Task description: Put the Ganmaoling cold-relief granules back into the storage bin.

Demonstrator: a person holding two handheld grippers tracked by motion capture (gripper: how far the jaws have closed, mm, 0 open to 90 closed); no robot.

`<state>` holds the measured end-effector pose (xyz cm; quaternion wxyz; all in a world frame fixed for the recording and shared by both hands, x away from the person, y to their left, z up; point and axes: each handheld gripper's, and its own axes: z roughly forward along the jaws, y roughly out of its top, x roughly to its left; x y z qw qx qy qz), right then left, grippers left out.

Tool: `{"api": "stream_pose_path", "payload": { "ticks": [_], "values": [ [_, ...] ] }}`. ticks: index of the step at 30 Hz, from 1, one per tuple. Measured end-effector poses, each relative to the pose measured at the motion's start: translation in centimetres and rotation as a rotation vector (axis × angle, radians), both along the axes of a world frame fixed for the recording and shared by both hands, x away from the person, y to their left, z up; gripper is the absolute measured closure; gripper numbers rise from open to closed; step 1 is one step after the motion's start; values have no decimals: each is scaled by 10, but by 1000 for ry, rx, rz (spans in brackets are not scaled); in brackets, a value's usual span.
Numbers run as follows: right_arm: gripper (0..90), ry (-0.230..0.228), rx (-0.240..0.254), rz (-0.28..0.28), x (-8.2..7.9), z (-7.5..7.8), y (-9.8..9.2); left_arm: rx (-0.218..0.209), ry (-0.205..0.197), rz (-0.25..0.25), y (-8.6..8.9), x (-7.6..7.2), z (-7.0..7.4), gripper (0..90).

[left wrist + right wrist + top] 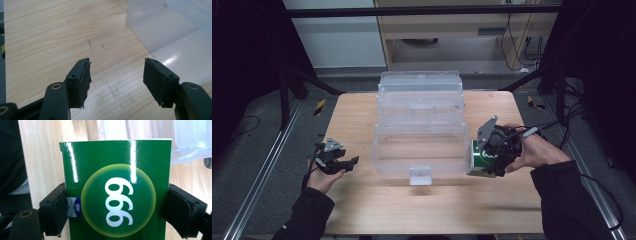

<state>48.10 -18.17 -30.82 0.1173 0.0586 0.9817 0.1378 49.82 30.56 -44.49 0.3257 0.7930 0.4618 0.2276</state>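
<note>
A clear plastic storage box (419, 125) stands in the middle of the wooden table (362, 210), its lid tilted up at the back. My right gripper (486, 161) is shut on a green carton (480, 159) printed with white "999", held just off the box's right front corner. In the right gripper view the green carton (117, 190) sits squeezed between both pads. My left gripper (346, 163) rests open near the table's left edge with nothing between its fingers. In the left gripper view my left gripper (116, 75) points over bare wood toward the clear box (175, 32).
The box has a white latch (419, 176) on its front wall. A metal rail (262, 165) runs along the floor left of the table, and cables (562, 120) trail off to the right. Bare wood lies in front of the box.
</note>
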Motion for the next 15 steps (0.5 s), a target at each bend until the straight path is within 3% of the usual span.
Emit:
{"api": "stream_pose_path", "payload": {
  "ticks": [15],
  "values": [
    [163, -2, -3, 35, 22, 9, 24, -4, 3, 2, 2, 1, -1, 381]
  ]
}}
